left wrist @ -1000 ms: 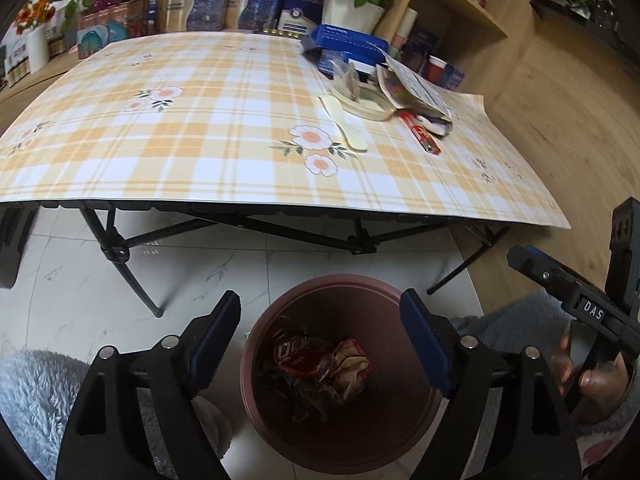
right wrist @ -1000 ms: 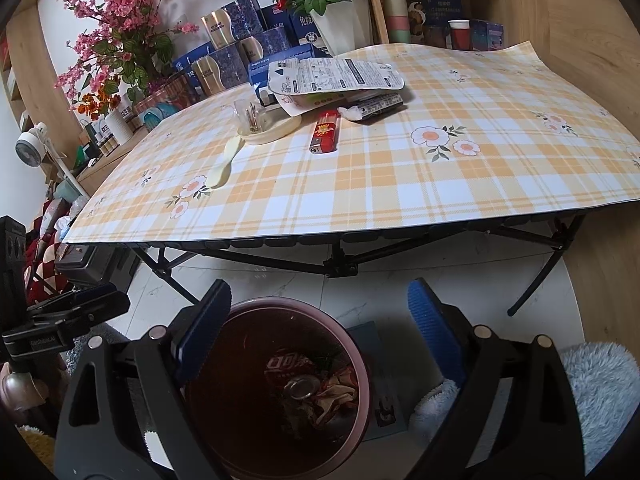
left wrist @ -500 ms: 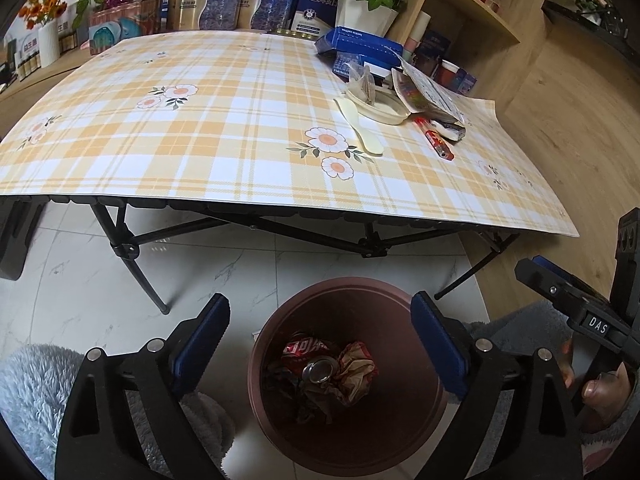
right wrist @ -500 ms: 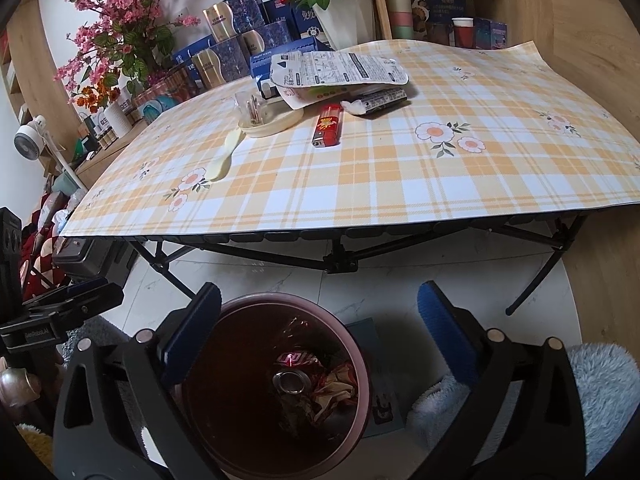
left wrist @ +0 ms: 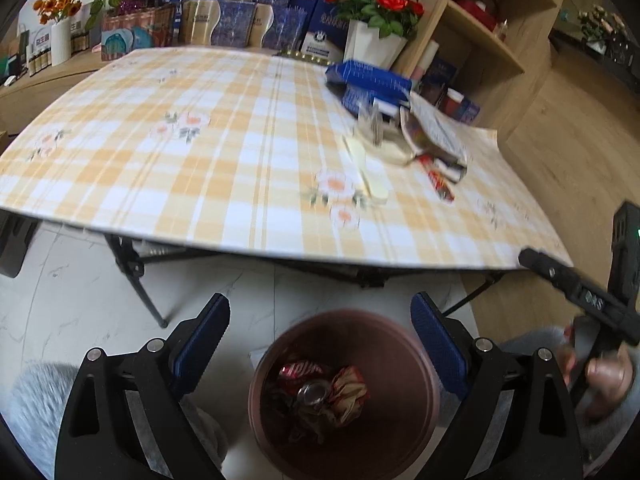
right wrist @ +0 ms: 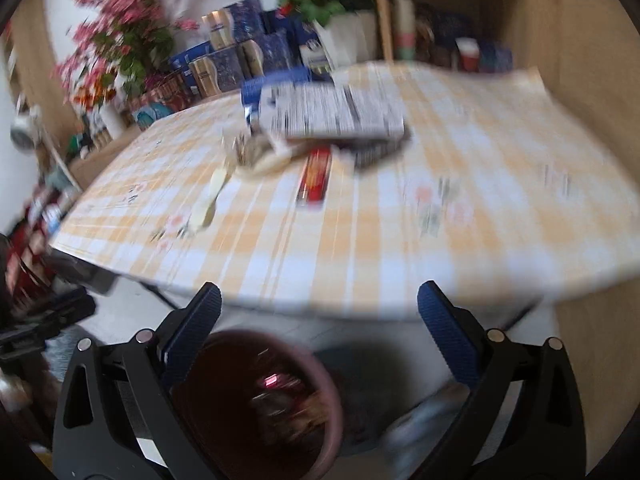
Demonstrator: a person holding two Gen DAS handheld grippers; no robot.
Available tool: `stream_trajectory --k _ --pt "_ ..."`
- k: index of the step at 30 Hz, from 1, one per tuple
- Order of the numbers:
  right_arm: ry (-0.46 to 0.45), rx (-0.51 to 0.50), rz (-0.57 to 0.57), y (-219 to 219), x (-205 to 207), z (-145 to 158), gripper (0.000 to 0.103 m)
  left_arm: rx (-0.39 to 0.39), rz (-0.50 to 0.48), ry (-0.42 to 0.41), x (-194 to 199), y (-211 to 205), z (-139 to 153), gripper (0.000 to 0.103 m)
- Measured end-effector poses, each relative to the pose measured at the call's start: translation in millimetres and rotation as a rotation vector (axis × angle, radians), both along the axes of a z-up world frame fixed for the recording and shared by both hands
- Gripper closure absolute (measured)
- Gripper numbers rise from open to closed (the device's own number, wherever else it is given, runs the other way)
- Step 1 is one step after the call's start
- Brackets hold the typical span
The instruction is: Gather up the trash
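A brown bin point(left wrist: 404, 396) stands on the floor in front of the table and holds a crushed can point(left wrist: 314, 392) and crumpled wrappers point(left wrist: 350, 390). My left gripper point(left wrist: 320, 320) hangs open above the bin with nothing between its fingers. My right gripper point(right wrist: 318, 312) is open and empty too, over the bin point(right wrist: 320, 392) and the table's near edge. On the checked tablecloth point(left wrist: 200, 168) lie a red wrapper point(left wrist: 440, 182), a pale spoon point(left wrist: 366, 172), a shallow dish point(left wrist: 394, 152), a printed packet point(right wrist: 336, 114) and a blue pack point(left wrist: 366, 76).
The folding table's black legs point(left wrist: 136, 280) stand on white tile. A wooden shelf point(left wrist: 492, 40) is at the right, boxes and flower pots point(left wrist: 374, 46) behind the table. A grey fluffy sleeve point(left wrist: 32, 400) shows at lower left. The other gripper's body point(left wrist: 580, 292) and a hand are at the right edge.
Both grippers have risen and drawn toward the table, so the bin sits lower in each view. The right view has become blurred. Both pairs of fingers stand a little wider apart.
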State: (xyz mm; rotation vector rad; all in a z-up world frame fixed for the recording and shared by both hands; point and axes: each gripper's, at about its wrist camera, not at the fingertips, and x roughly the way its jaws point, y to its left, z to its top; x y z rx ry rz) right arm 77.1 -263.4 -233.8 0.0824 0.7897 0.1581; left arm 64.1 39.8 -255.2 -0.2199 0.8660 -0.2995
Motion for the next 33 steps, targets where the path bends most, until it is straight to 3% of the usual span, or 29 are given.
stream_trajectory --k 6,9,15,19,21,22,24,25,26,28,29,33 --pt "-0.12 -0.391 0.11 18 76 21 0.006 -0.039 0.007 -0.042 39 -8 25 0.013" --pt "-0.12 -0.565 0.171 34 116 8 0.006 -0.044 0.007 -0.032 62 -17 30 0.014" --pt "-0.105 -0.788 0.274 63 159 -24 0.007 -0.045 0.005 0.006 102 -31 27 0.021" --pt "-0.119 -0.824 0.291 72 173 -26 0.009 -0.034 -0.007 0.039 123 -39 17 0.026" --pt "-0.114 -0.836 0.329 77 178 -25 0.029 -0.031 -0.018 0.056 131 -44 11 0.031" --pt "-0.107 -0.846 0.35 81 182 -25 0.034 -0.03 -0.023 0.066 135 -46 8 0.032" --pt "-0.102 -0.85 0.372 83 182 -21 0.06 -0.036 -0.031 0.077 138 -49 4 0.036" --pt "-0.1 -0.84 0.378 83 181 -17 0.067 -0.04 -0.037 0.083 140 -51 3 0.036" --pt "-0.102 -0.811 0.378 81 181 -8 0.077 -0.041 -0.042 0.084 141 -51 2 0.038" --pt "-0.118 -0.733 0.373 74 176 10 0.082 -0.04 -0.05 0.083 142 -53 1 0.04" --pt "-0.121 -0.709 0.367 71 175 17 0.09 -0.039 -0.055 0.084 143 -54 1 0.042" --pt "-0.124 -0.483 0.276 37 174 60 0.093 -0.033 -0.062 0.089 144 -57 -2 0.045"
